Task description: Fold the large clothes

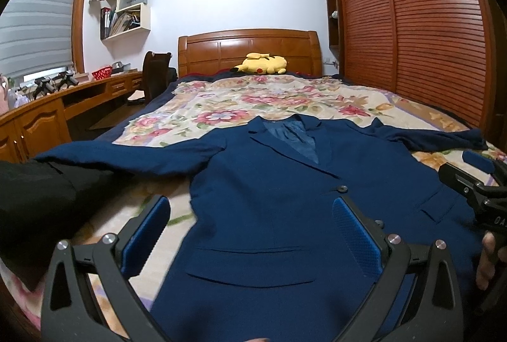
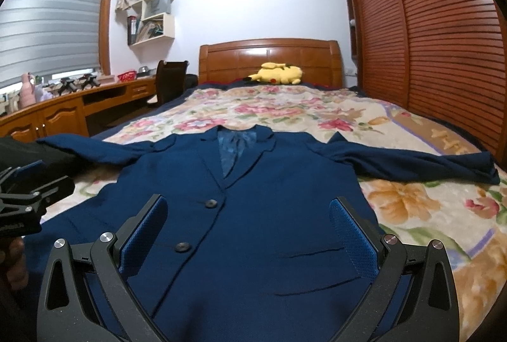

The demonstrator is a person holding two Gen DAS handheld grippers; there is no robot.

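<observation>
Both grippers hang over the hem, left gripper [image 1: 250, 234] and right gripper [image 2: 247, 234] alike spread wide with nothing between the jaws; navy blazer [image 2: 253, 199] lies face-up, buttoned, sleeves flung outward on the floral blanket [image 2: 285, 110]; it looks soft yet weighty, best pinched at shoulder or cuff; its left-hand sleeve reaches the bed's edge, with open blanket beyond the collar.

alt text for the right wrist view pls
A navy blazer lies face up, sleeves spread, on a floral bedspread, with the open right gripper hovering over its hem. The left gripper shows at the left edge; a yellow plush sits by the headboard.
</observation>
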